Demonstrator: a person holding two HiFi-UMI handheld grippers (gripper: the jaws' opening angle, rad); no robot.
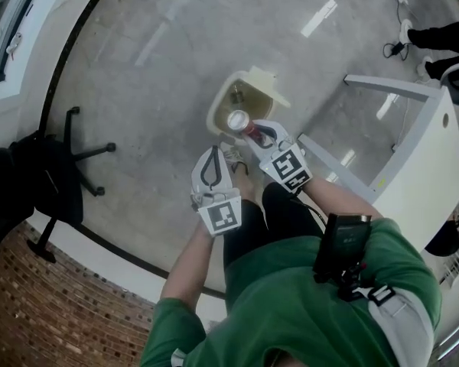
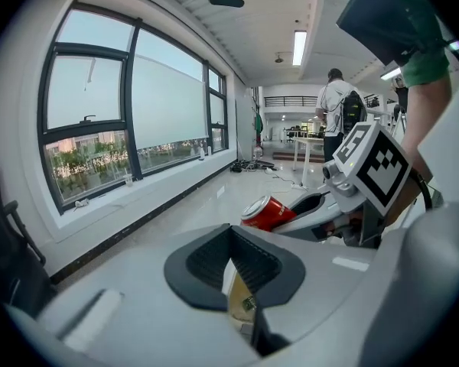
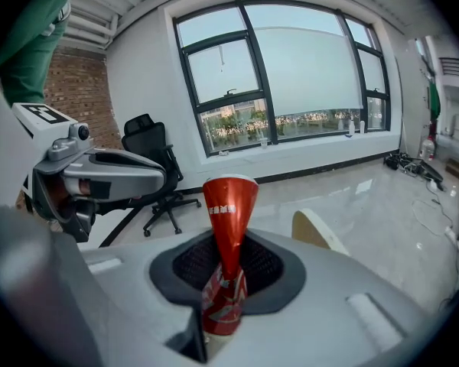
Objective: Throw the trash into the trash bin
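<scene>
The cream trash bin [image 1: 228, 102] stands on the grey floor just ahead of me, its swing lid [image 1: 265, 87] tipped up. My right gripper [image 1: 254, 134] is shut on a red drink can [image 1: 240, 121], which hangs over the bin's near rim. In the right gripper view the can [image 3: 228, 228] stands up between the jaws, crushed at its lower end. My left gripper [image 1: 226, 154] is beside it on the left, shut on a tan scrap of trash [image 2: 239, 293] that barely shows between the dark pads [image 2: 199, 262]. The can [image 2: 266, 211] also shows in the left gripper view.
A black office chair [image 1: 53, 176] stands at the left by the brick wall. A white desk [image 1: 421, 155] is at the right. Someone's dark shoes [image 1: 444, 37] are at the top right. Another person [image 2: 338, 109] stands far down the room.
</scene>
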